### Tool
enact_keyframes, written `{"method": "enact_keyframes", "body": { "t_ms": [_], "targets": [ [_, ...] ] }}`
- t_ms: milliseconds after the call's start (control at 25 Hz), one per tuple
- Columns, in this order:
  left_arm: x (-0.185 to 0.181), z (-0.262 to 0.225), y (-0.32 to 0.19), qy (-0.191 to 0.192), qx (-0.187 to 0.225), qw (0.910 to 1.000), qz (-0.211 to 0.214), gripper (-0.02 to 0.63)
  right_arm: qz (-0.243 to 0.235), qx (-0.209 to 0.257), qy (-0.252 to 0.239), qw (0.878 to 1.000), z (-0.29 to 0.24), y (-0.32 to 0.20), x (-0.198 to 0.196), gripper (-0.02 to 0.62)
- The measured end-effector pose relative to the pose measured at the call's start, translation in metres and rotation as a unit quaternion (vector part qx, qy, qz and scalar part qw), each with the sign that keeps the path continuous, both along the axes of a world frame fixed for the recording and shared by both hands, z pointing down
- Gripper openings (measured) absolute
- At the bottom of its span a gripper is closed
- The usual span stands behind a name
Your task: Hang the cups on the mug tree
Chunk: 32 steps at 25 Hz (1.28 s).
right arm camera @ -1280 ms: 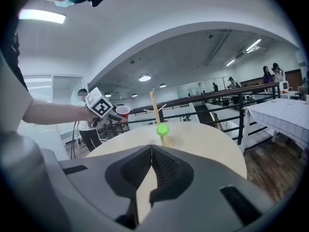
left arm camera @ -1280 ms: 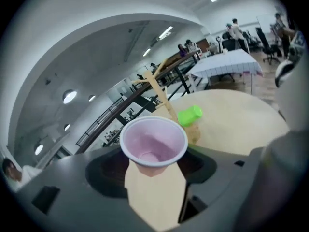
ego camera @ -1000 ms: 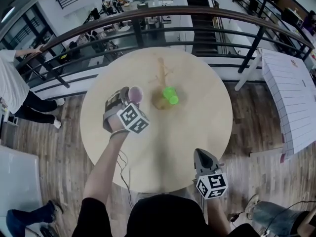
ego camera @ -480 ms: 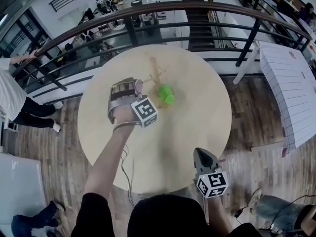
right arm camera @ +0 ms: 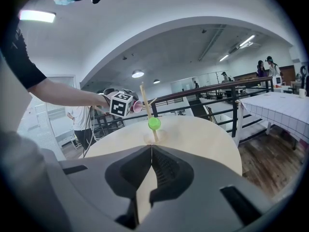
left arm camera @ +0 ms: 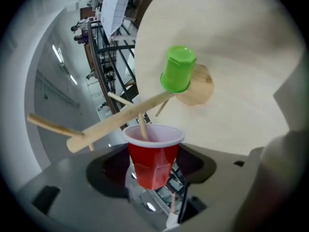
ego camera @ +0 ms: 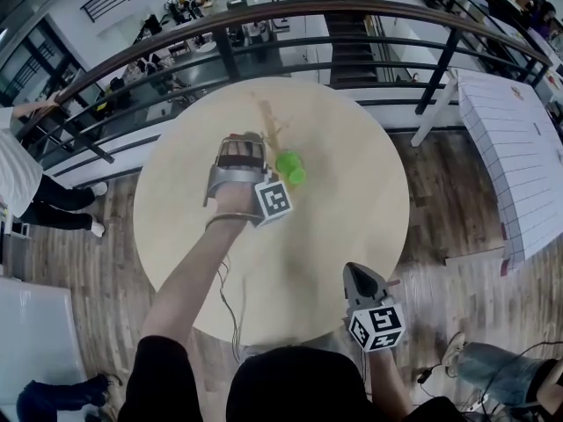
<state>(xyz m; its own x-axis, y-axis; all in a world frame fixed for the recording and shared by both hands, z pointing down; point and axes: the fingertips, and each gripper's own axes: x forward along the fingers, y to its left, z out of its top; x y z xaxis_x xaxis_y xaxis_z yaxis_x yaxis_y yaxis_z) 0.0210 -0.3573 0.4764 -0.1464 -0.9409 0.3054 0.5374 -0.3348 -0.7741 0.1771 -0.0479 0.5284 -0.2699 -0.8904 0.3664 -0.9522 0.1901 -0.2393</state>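
Note:
A wooden mug tree (ego camera: 267, 120) stands past the middle of the round table (ego camera: 352, 209), with a green cup (ego camera: 288, 167) hanging on a low peg. My left gripper (ego camera: 239, 148) is right beside the tree's left and is shut on a red cup (left arm camera: 153, 158). In the left gripper view the cup's white mouth faces the slanting stem (left arm camera: 120, 119), and a thin peg (left arm camera: 143, 129) reaches into it; the green cup (left arm camera: 177, 74) and the round base (left arm camera: 199, 85) lie beyond. My right gripper (ego camera: 357, 272) hovers shut at the table's near edge, holding nothing, its tips (right arm camera: 150, 161) aimed at the tree (right arm camera: 145, 100).
A dark metal railing (ego camera: 290, 16) curves round the far side of the table. A white checked table (ego camera: 515, 156) stands at the right. A person (ego camera: 22, 170) leans on the railing at the left. Wooden floor surrounds the table.
My left gripper has moved right to the mug tree with the red cup and has rolled over, so its marker cube now faces right. The right gripper has stayed put.

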Motion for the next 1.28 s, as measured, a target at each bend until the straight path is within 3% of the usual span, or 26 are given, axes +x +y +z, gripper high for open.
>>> {"method": "enact_keyframes", "body": {
  "t_ms": [160, 600, 880, 1040, 1160, 1280],
  "targets": [
    [0.020, 0.009, 0.004, -0.035, -0.002, 0.9992, 0.020, 0.302, -0.001, -0.003, -0.001, 1.000, 0.005, 0.000, 0.002, 0.011],
    [0.027, 0.023, 0.005, -0.042, -0.011, 0.9987, 0.027, 0.302, 0.001, -0.015, 0.003, 1.000, 0.010, 0.003, 0.005, 0.011],
    [0.036, 0.018, 0.016, 0.014, -0.011, 0.9985, 0.051, 0.302, -0.007, -0.013, -0.002, 1.000, 0.009, -0.002, 0.000, 0.011],
    [0.044, 0.004, 0.025, 0.071, -0.005, 0.9955, 0.063, 0.302, -0.018, -0.012, 0.002, 1.000, 0.008, -0.004, -0.003, 0.011],
    [0.047, -0.012, 0.037, 0.130, 0.004, 0.9887, 0.075, 0.302, -0.028, -0.011, 0.006, 1.000, 0.008, -0.005, -0.010, 0.011],
    [0.048, -0.033, 0.052, 0.201, 0.020, 0.9760, 0.081, 0.302, -0.039, -0.007, 0.009, 0.999, 0.003, -0.006, -0.021, 0.011]
  ]
}}
